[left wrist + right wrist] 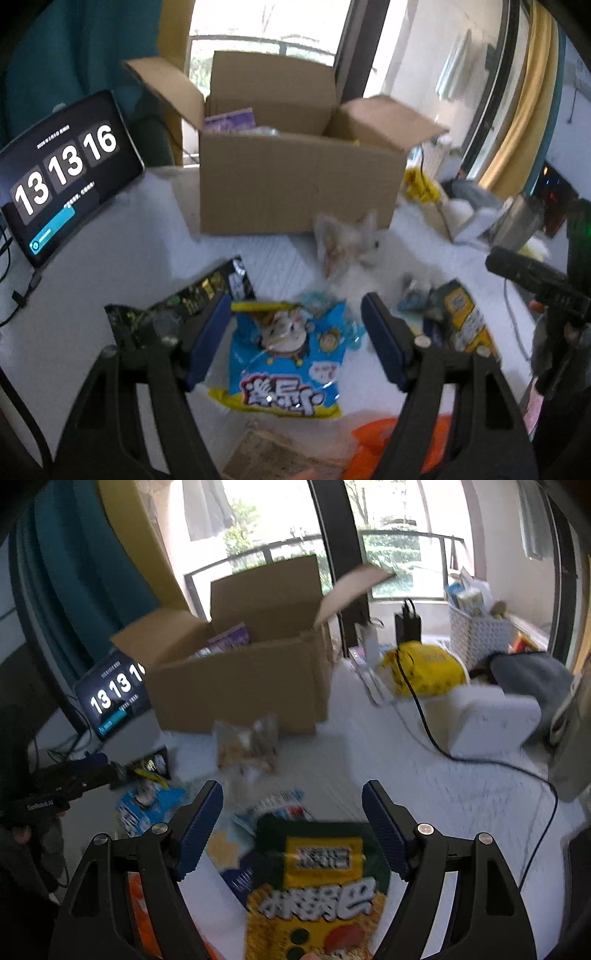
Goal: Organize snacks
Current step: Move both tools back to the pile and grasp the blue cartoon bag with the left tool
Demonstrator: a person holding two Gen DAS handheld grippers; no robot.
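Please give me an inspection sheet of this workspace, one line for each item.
Surface: white table, crowded.
Job's things: blue snack bag, green-yellow snack bag, black snack bag, clear packet; open brown cardboard box holding a purple packet.
Clutter: yellow bag, white basket, white case.
Grippers: left gripper open over the blue bag; right gripper open over the green-yellow bag.
Cables: black cable crossing the table.
Surroundings: clock tablet, balcony window, teal curtain.

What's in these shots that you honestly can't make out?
- Cardboard box contents: both views, walls hide all but a purple packet.
- Pale snack bag: both views, motion blur.
- Orange item: left view, cut off by the edge and gripper.
- Tablet small print: too tiny.
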